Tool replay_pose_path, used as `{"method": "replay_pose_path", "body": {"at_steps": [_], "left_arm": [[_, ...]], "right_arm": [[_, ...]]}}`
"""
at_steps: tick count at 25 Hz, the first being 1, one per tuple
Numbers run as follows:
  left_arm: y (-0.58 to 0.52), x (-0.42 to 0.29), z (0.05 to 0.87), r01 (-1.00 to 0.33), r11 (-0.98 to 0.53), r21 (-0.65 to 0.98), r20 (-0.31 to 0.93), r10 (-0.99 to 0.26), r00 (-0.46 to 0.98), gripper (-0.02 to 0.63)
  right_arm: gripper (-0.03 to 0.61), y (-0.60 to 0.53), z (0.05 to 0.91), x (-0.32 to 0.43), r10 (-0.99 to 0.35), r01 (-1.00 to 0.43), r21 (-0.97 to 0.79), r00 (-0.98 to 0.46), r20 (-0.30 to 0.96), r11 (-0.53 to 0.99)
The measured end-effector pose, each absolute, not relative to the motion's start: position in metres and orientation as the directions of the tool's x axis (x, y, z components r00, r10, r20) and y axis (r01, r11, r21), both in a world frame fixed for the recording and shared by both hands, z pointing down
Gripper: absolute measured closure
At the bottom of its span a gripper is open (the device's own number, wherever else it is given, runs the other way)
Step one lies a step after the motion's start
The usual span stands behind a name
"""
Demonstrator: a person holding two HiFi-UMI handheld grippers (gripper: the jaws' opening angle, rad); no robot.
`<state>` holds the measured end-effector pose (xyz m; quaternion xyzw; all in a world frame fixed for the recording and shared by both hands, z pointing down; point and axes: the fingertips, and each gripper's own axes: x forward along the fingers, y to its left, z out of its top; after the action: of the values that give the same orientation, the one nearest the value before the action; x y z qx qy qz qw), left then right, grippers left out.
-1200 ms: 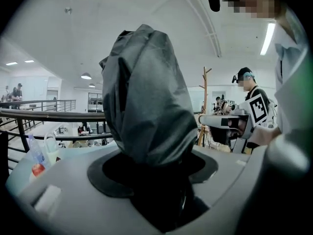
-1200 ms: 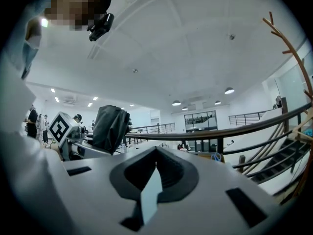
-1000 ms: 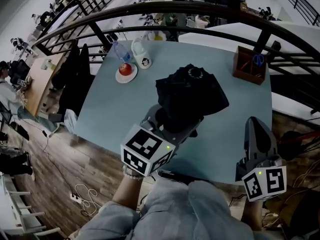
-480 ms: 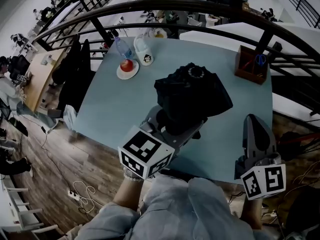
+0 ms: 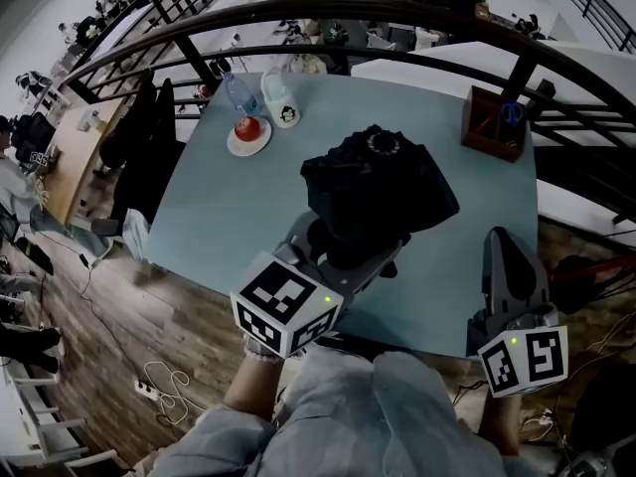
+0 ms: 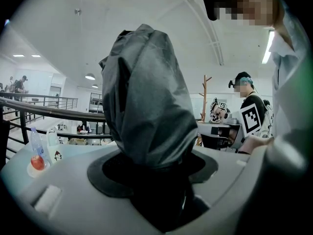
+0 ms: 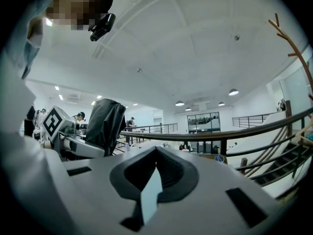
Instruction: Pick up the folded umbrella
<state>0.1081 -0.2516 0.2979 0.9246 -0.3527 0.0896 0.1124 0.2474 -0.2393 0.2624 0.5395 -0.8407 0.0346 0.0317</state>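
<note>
We find a pale blue table [image 5: 238, 207]. At its far left corner stand a bottle [image 5: 235, 94] and a white mug [image 5: 281, 97], with a plate [image 5: 235, 145] bearing a red apple [image 5: 246, 127] just nearer. At far right, well apart, stands a wooden box [image 5: 487, 139] holding scissors [image 5: 511, 113].
</note>
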Motion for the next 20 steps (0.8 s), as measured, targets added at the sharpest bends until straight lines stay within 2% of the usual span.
{"method": "replay_pose_path", "body": {"at_steps": [20], "left_arm": [[-0.231,0.118,0.288,-0.638,-0.753,0.161,0.221,-0.603,0.767,0.328]], "right_arm": [[0.579,-0.220,0.268,0.251,-0.907,-0.913,-0.027,-0.407,0.107,0.406]]}}
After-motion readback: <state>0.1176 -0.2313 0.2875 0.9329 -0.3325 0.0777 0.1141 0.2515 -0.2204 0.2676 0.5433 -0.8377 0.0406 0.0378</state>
